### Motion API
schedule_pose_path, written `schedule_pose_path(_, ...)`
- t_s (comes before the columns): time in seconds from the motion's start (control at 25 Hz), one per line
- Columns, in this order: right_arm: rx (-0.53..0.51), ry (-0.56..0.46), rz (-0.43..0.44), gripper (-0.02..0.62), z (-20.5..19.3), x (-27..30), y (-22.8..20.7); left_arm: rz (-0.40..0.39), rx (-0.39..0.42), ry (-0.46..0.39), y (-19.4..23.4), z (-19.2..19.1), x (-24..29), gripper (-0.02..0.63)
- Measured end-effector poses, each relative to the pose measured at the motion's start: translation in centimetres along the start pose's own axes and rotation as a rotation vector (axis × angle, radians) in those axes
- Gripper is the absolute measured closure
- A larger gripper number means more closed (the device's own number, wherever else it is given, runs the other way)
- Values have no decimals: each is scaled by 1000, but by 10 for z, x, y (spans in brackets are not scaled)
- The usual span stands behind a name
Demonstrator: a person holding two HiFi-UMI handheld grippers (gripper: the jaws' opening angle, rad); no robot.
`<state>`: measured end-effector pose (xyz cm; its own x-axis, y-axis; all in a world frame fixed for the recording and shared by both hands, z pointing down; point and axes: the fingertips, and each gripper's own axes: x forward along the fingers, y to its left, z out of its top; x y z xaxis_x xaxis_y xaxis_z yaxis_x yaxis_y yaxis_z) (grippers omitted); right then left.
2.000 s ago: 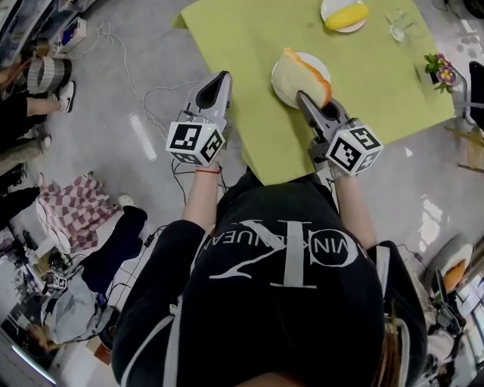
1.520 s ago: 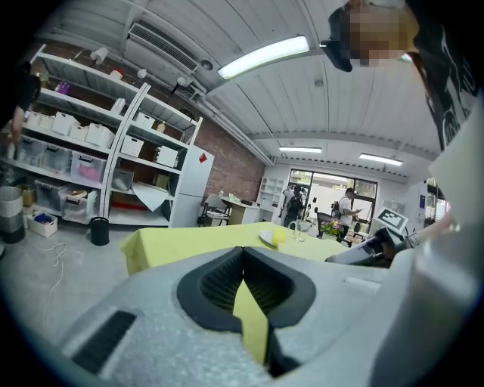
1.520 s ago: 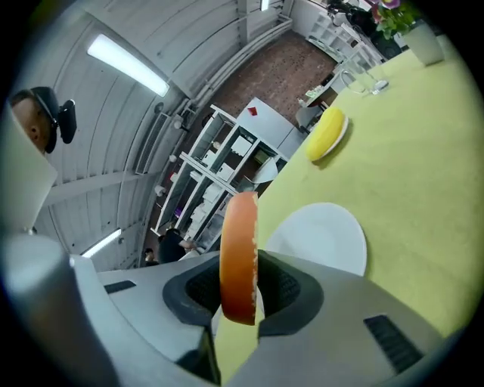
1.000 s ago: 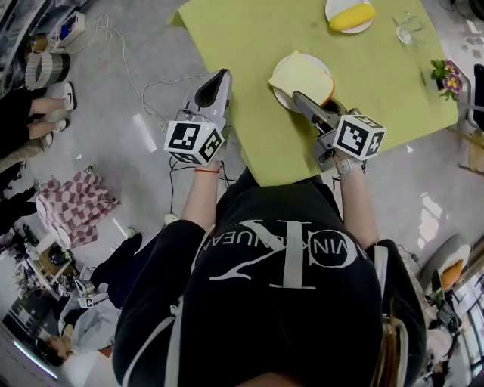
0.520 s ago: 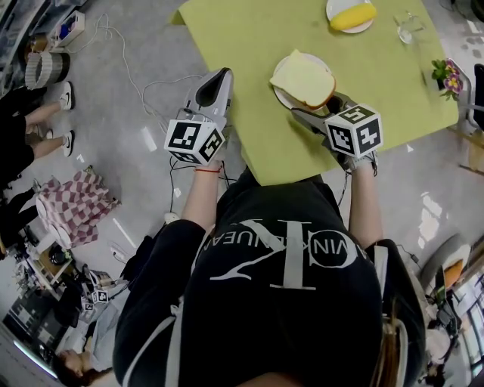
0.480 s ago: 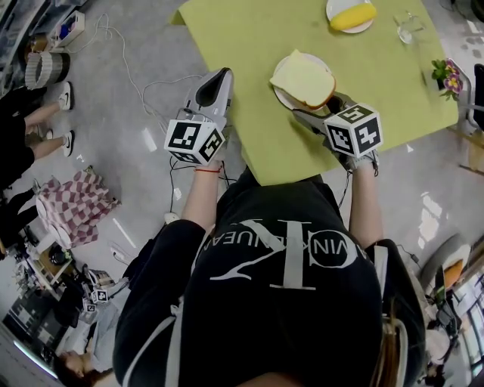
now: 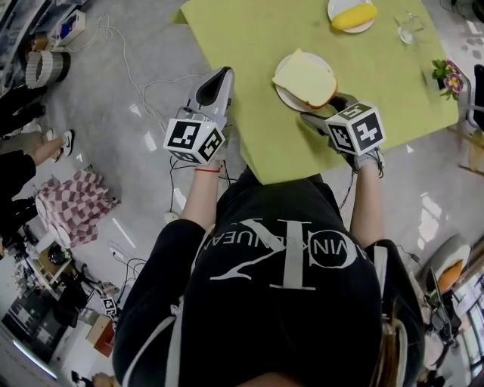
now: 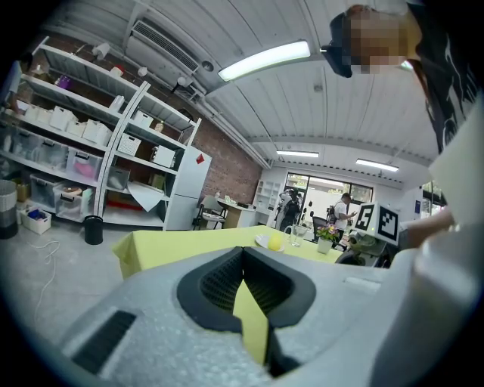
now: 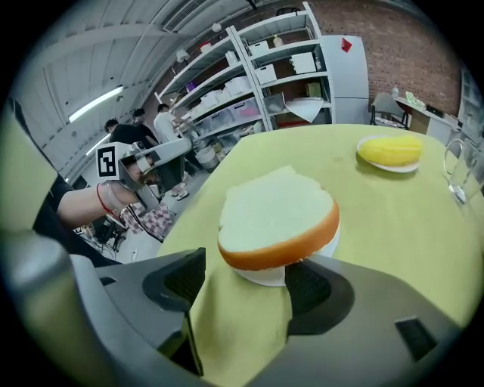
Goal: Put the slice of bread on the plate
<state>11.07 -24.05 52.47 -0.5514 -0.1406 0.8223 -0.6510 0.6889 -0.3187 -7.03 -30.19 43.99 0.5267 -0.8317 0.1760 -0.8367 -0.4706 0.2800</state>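
The slice of bread point(image 7: 305, 78) lies flat on a small white plate point(image 7: 283, 97) near the front of the green table point(image 7: 249, 45). My right gripper point(image 7: 324, 110) hovers just in front of the plate, pointing down at it, open, with nothing between its pads. In the right gripper view the bread point(image 9: 276, 215) rests on the plate point(image 9: 261, 275) just beyond the right gripper point(image 9: 246, 286), whose jaws stand wide apart. My left gripper point(image 7: 219, 77) is held off the table's left edge, shut and empty. In its own view the left gripper point(image 8: 243, 253) has its tips together.
A second plate with a yellow food item point(image 7: 352, 13), a glass point(image 7: 404, 26) and a small flower pot point(image 7: 442, 72) stand at the table's far right. Cables point(image 7: 151, 91) run over the floor on the left, where people's legs point(image 7: 23, 159) show.
The right gripper laid the tilted bread flat on the plate, opened, rolled and drew back a little toward me. The left gripper has kept still.
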Motion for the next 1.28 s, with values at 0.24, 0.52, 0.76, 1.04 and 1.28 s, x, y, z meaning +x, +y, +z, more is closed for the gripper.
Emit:
schedule_pose_path(0.24,3,10,-12,265,-2,0,3,-8,-2,-2,1,3,-3,595)
schedule_pose_path(0.52,15,1,-18,264,-8,-4,2,-19,3,-3,-5,4,-3,595)
schedule_pose_path(0.76,23,-8,-18,264,-10,-4,3,-25,6,2,-6,2,-4,595)
schedule_pose_path(1.04,31,-12,-30,264,-14,-8,7,-32,12,0,-8,5,-10,595)
schedule_pose_path(1.28,43,-31,-43,264,-16,-13,9,-47,17,-2,-13,7,-11,595)
